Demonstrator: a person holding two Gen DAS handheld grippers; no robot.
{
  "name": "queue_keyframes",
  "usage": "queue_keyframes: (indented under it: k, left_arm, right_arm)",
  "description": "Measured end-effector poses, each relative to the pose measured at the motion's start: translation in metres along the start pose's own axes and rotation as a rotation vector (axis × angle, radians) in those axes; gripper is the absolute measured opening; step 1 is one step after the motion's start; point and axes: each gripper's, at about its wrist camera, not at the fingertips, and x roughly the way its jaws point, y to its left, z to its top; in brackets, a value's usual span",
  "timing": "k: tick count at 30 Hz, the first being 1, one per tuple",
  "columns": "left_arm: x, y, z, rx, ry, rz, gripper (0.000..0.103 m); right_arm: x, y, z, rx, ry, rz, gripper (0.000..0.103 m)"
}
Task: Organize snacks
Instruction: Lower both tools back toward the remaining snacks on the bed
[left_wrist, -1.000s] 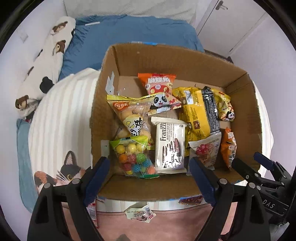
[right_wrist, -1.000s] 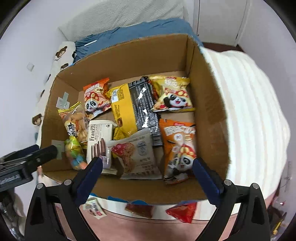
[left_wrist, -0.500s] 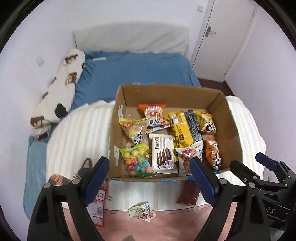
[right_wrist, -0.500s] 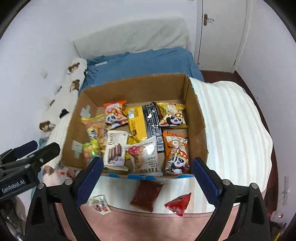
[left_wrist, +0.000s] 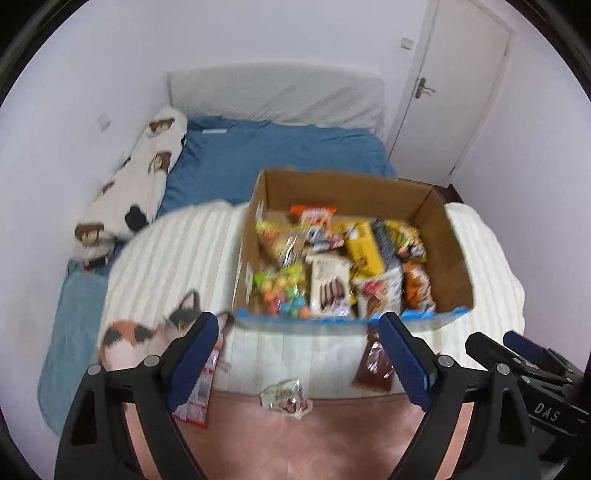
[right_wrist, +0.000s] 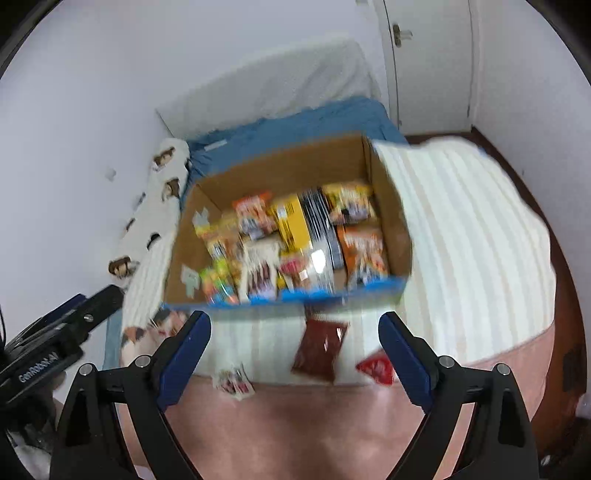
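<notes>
From the left wrist view, the left claw hangs released and empty near the cardboard box of snacks on the bed, so I'd aim low at the small packet and brown packet lying loose in front of it. From the right wrist view, the right claw has just been closing a bit with nothing between its blue pads, and the red packet sits just beside its right pad, with the box's near wall in the way of dropping things in.

Each hand-held gripper has black arms, blue pads and silver screws.
</notes>
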Motion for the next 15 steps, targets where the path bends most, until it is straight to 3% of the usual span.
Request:
queue_keyframes:
  k: [2, 7, 15]
  left_arm:
    - [0.021, 0.008, -0.017, -0.015, 0.057, 0.012, 0.089]
    - [0.078, 0.028, -0.061, -0.056, 0.235, 0.031, 0.089]
    - [0.140, 0.044, -0.096, -0.154, 0.404, 0.009, 0.089]
  right_arm:
    - [0.024, -0.009, -0.014, 0.029, 0.059, 0.002, 0.093]
    - [0.093, -0.027, -0.043, 0.109, 0.181, 0.005, 0.071]
    - [0.178, -0.029, -0.060, 0.165, 0.260, -0.060, 0.069]
